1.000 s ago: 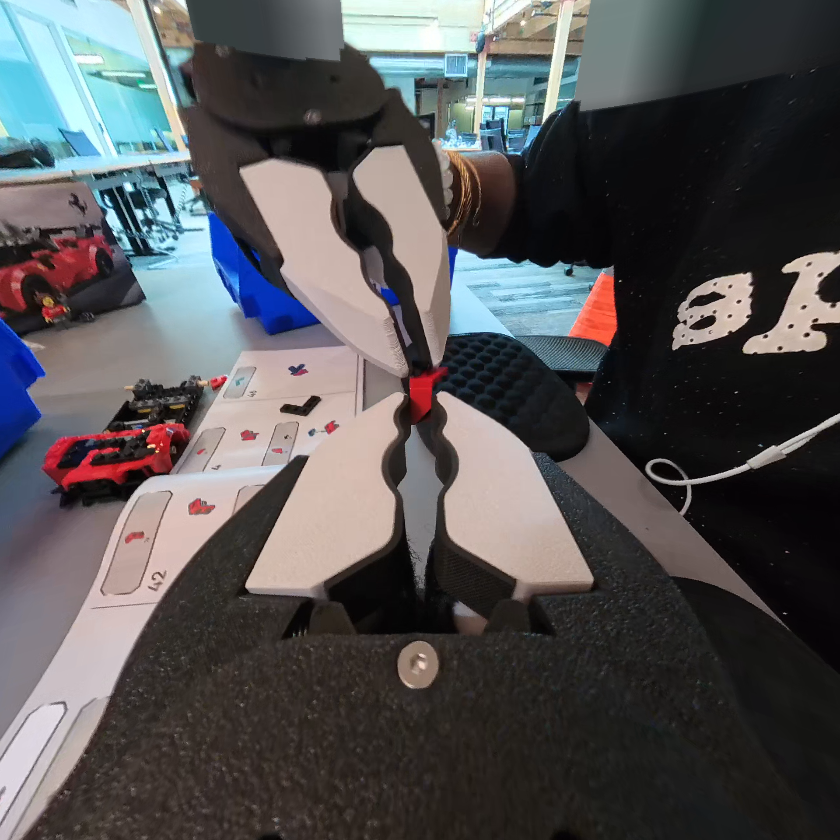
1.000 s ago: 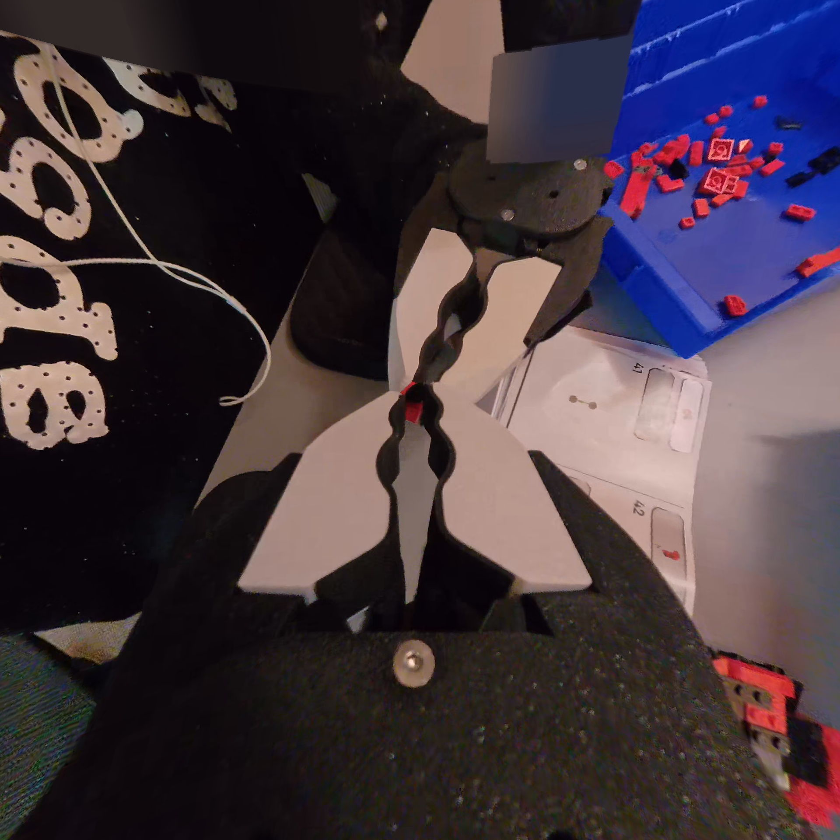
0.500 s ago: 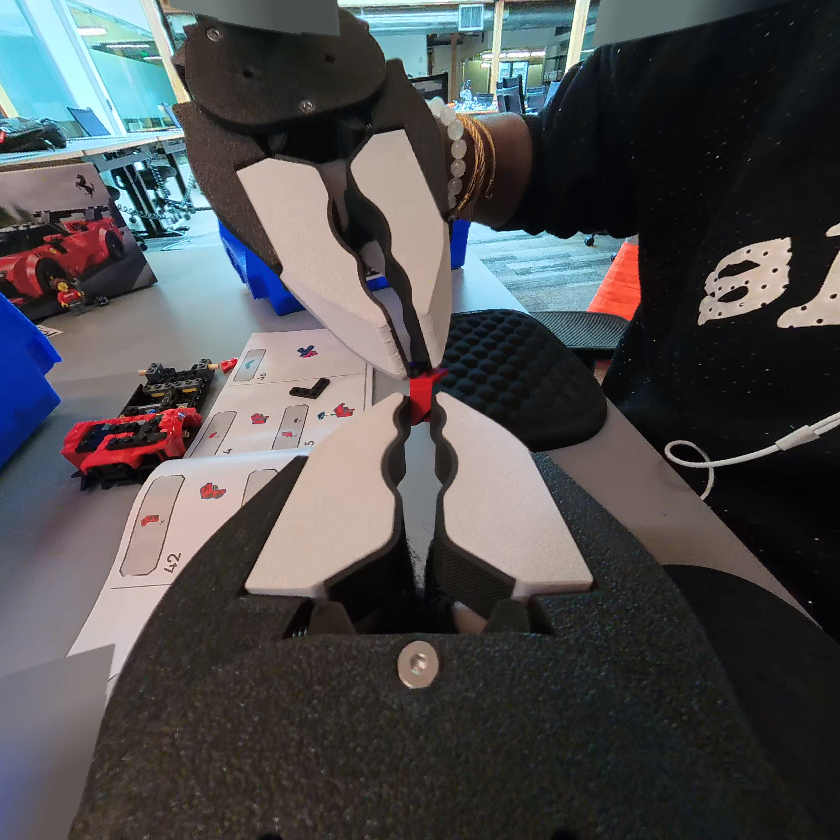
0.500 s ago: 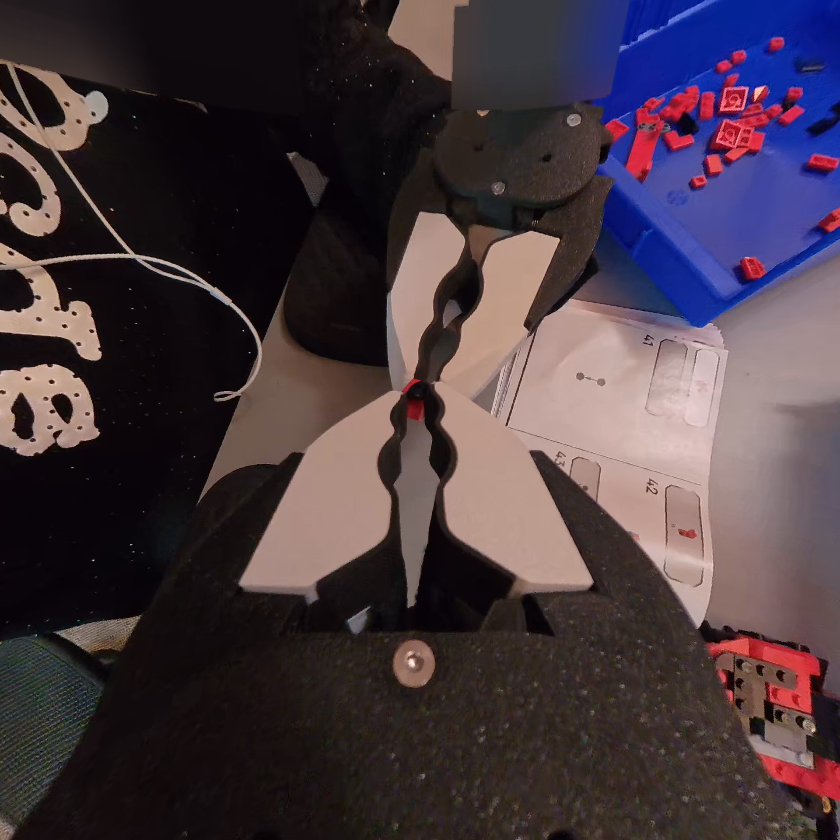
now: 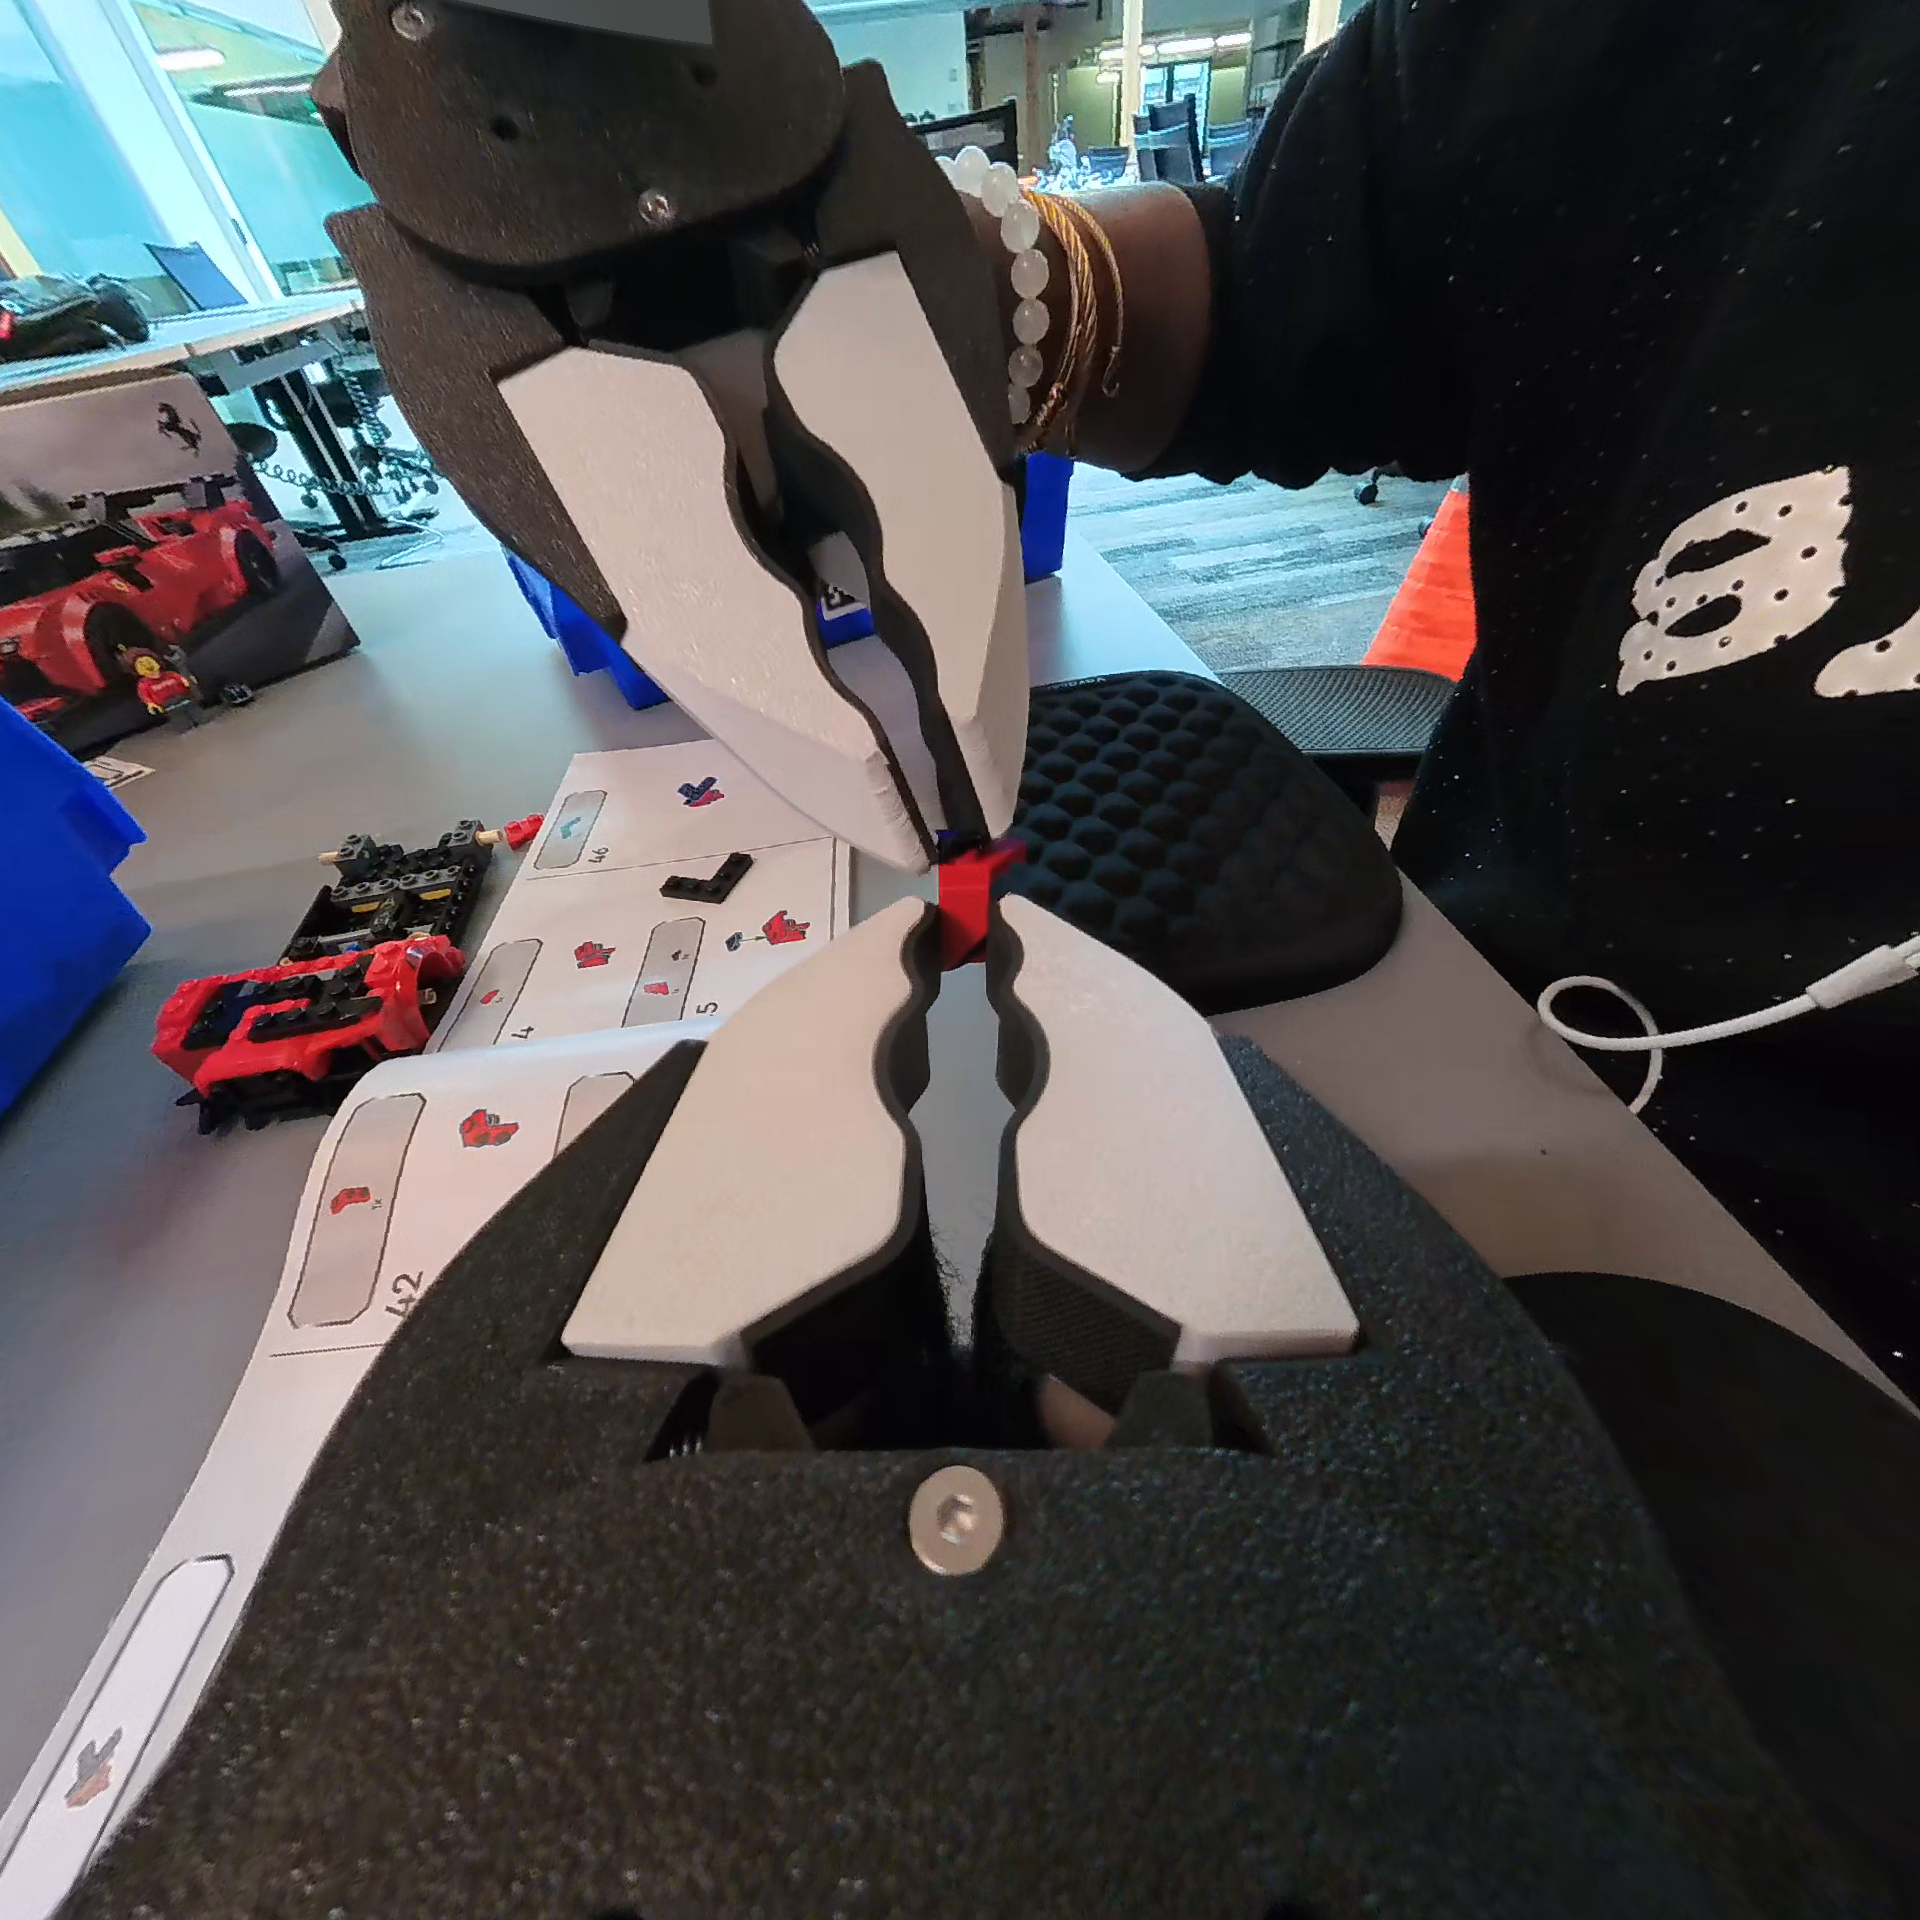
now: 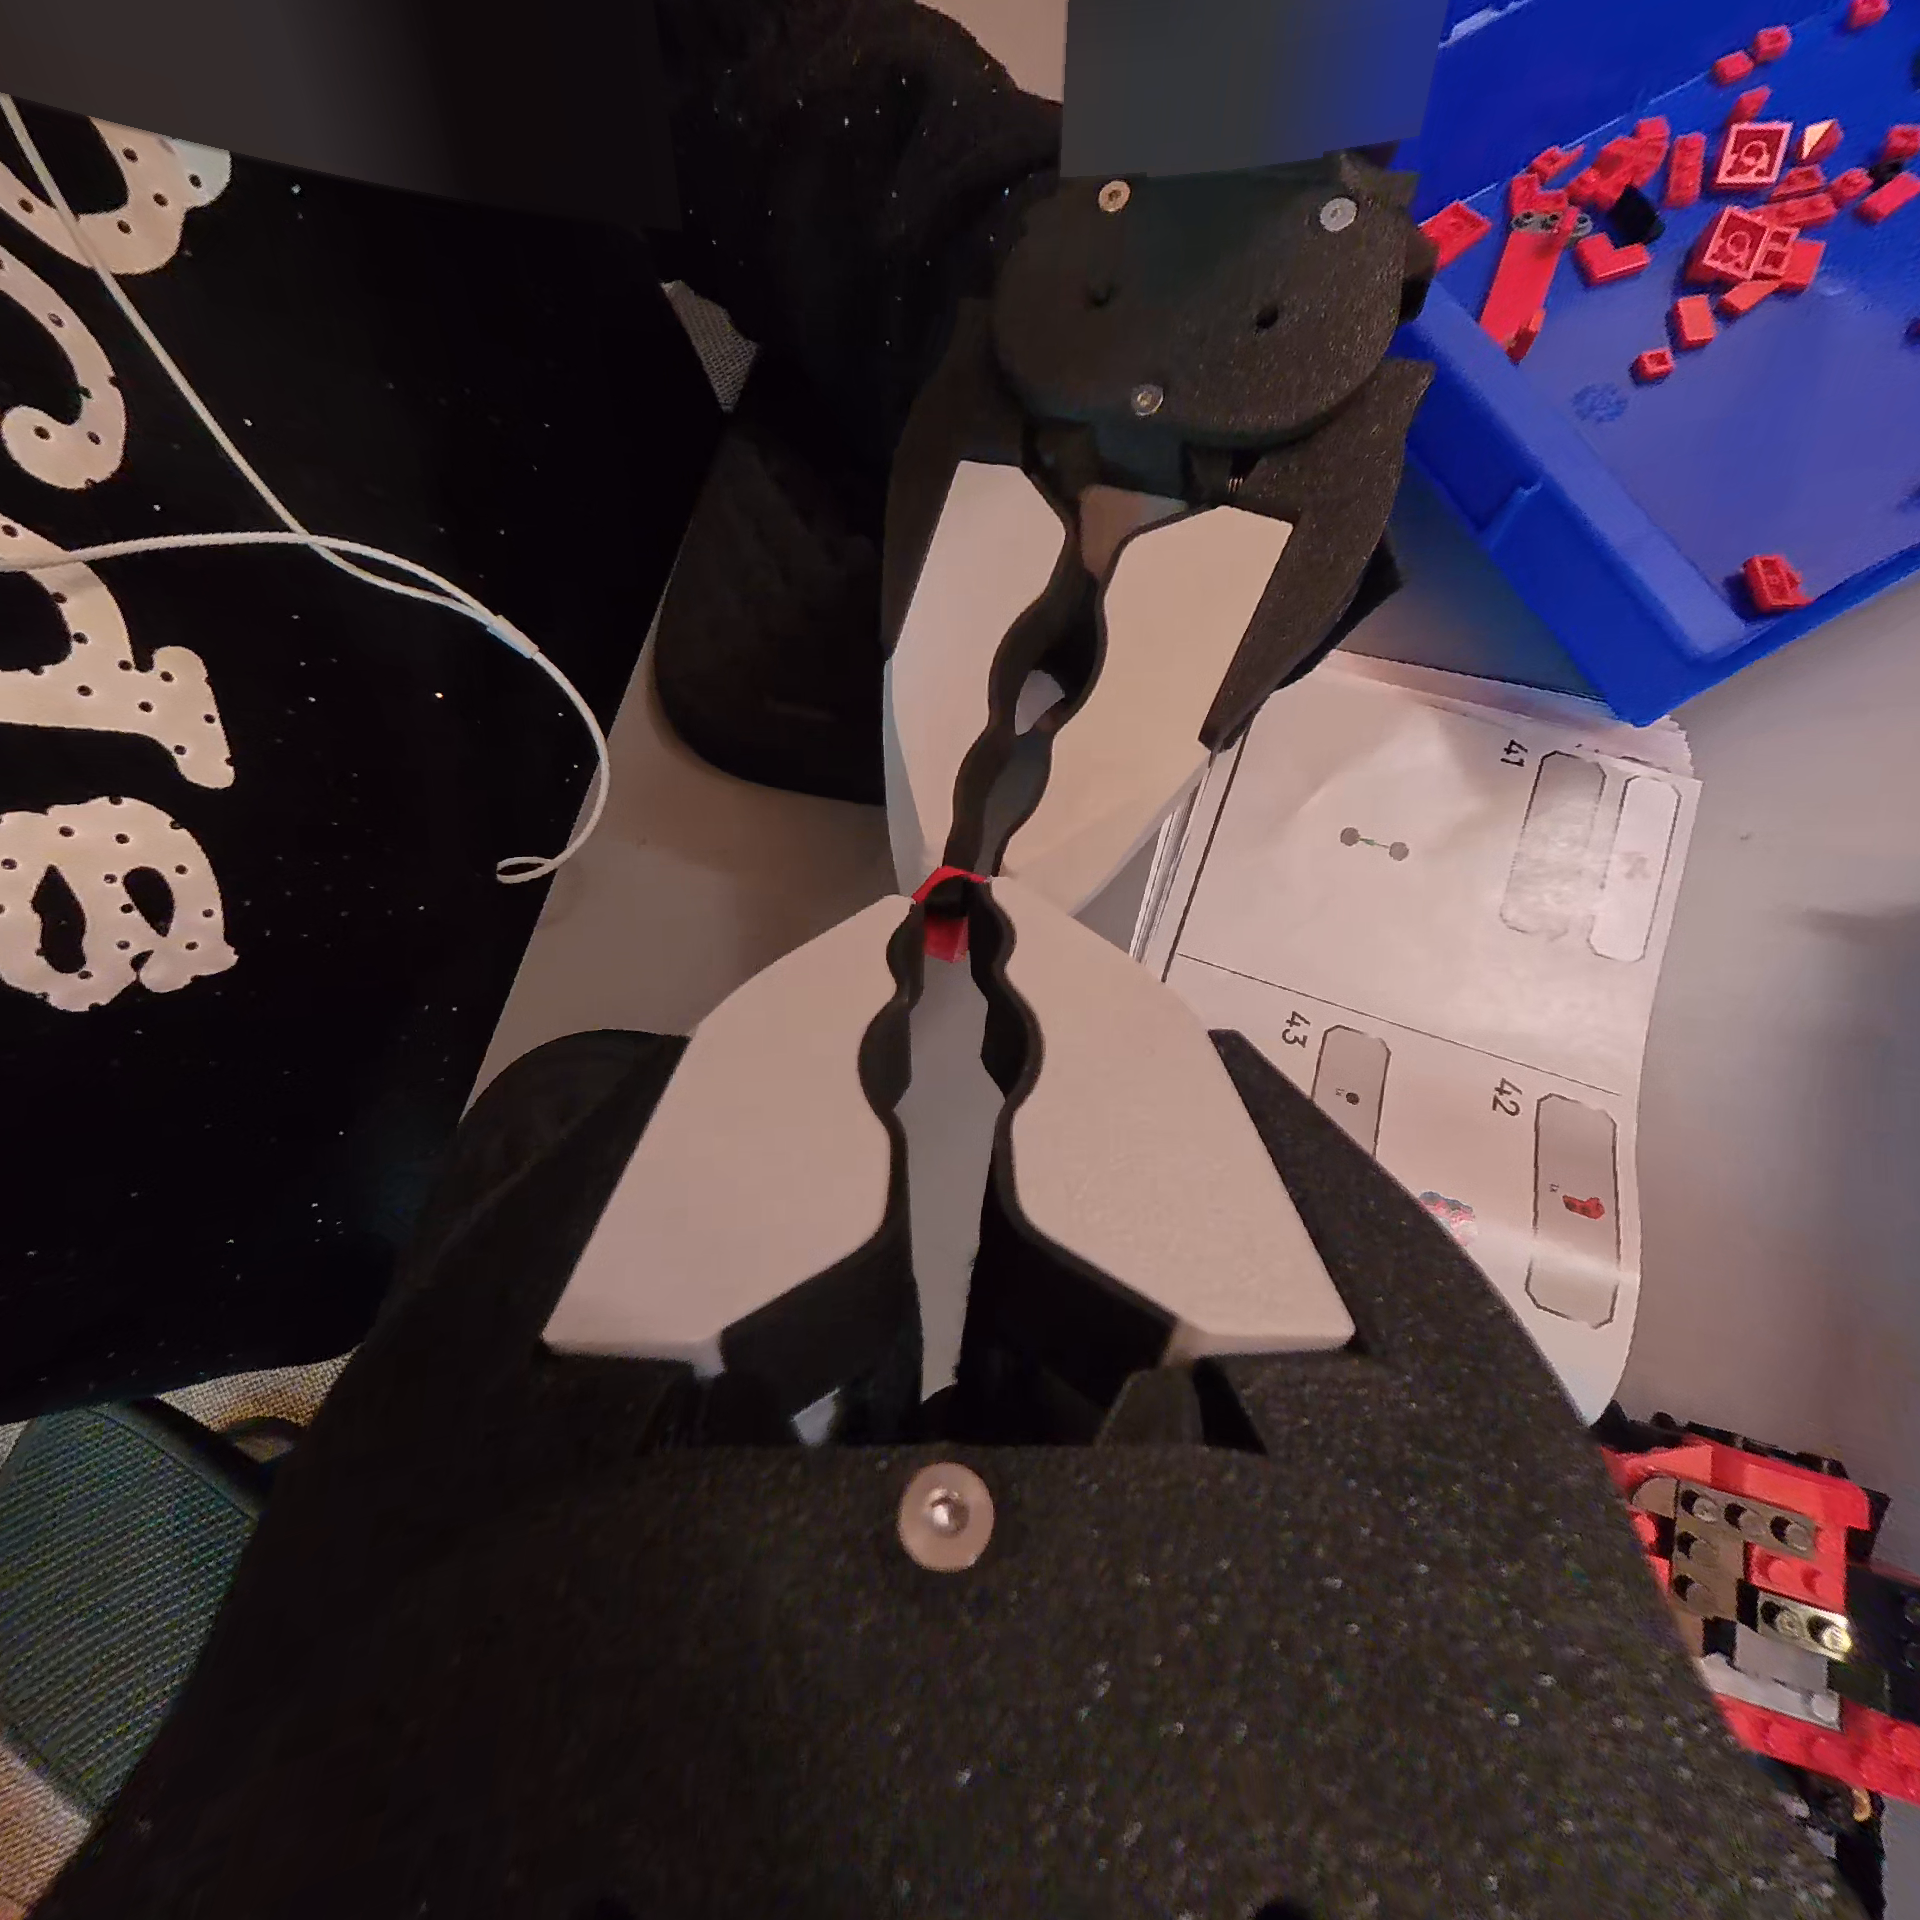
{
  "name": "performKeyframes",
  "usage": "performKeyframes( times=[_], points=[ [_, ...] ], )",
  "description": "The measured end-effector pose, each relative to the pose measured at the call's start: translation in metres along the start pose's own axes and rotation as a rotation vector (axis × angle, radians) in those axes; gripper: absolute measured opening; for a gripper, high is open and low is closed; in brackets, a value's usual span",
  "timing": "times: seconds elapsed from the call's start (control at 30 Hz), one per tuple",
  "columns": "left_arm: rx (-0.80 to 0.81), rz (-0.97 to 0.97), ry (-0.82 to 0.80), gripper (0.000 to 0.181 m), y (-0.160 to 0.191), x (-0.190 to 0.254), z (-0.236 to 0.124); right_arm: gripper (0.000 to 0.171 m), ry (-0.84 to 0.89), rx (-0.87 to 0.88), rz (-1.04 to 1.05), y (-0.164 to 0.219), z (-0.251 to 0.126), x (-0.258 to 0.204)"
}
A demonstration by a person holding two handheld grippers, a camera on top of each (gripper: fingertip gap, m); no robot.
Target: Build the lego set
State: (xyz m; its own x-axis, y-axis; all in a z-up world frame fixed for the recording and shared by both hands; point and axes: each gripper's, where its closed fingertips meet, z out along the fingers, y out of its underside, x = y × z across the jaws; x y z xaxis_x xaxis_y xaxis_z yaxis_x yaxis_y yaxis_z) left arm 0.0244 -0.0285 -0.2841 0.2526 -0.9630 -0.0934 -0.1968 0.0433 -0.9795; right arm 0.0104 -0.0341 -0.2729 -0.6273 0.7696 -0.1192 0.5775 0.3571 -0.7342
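A small red lego piece [image 5: 971,902] is held in the air above the table's near edge, between both grippers, which meet tip to tip. My left gripper [image 5: 961,930] is shut on it from below in the left wrist view. My right gripper [image 5: 948,836] comes down from above and pinches its top, where a dark bit shows. In the right wrist view my right gripper [image 6: 945,930] is shut on the red piece [image 6: 945,940] and the left gripper [image 6: 961,871] meets it from the far side. I cannot tell if it is one piece or two joined.
A partly built red car [image 5: 301,1013] and a black chassis [image 5: 400,883] lie left of the instruction sheets [image 5: 623,894], which bear a black L-shaped piece [image 5: 707,876]. A blue bin [image 6: 1558,540] of loose red pieces stands beyond. A black pad [image 5: 1174,831] and a person in black are close. The tips of both grippers are at nearly the same place.
Both grippers stay shut, tip to tip on the red piece. The pair has shifted slightly together, so the table behind sits a little differently in both views.
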Motion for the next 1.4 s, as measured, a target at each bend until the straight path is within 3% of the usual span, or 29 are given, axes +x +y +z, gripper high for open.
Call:
performKeyframes(
  times=[0.33, 0.47, 0.63, 0.73, 0.97, 1.4],
  points=[
    [0.007, 0.011, -0.007, 0.007, -0.001, -0.001, 0.001, 0.012, -0.031, 0.011, 0.029, -0.001, -0.002, -0.002],
    [0.021, 0.049, -0.038, 0.007, -0.004, -0.003, -0.001, 0.025, -0.083, 0.086, 0.137, -0.006, -0.007, -0.003],
    [-0.01, 0.314, -0.142, 0.007, -0.01, -0.004, -0.001, 0.03, -0.213, 0.271, 0.442, -0.01, -0.017, 0.003],
    [-0.038, 0.443, -0.192, 0.007, -0.011, -0.004, -0.001, 0.033, -0.271, 0.296, 0.547, -0.006, -0.011, -0.001],
    [-0.061, 0.578, -0.251, 0.007, -0.014, -0.003, 0.0, 0.039, -0.29, 0.317, 0.574, -0.007, -0.001, -0.006],
    [-0.119, 0.682, -0.342, 0.007, -0.016, -0.007, 0.0, 0.028, -0.308, 0.35, 0.588, -0.006, 0.003, -0.007]
  ],
)
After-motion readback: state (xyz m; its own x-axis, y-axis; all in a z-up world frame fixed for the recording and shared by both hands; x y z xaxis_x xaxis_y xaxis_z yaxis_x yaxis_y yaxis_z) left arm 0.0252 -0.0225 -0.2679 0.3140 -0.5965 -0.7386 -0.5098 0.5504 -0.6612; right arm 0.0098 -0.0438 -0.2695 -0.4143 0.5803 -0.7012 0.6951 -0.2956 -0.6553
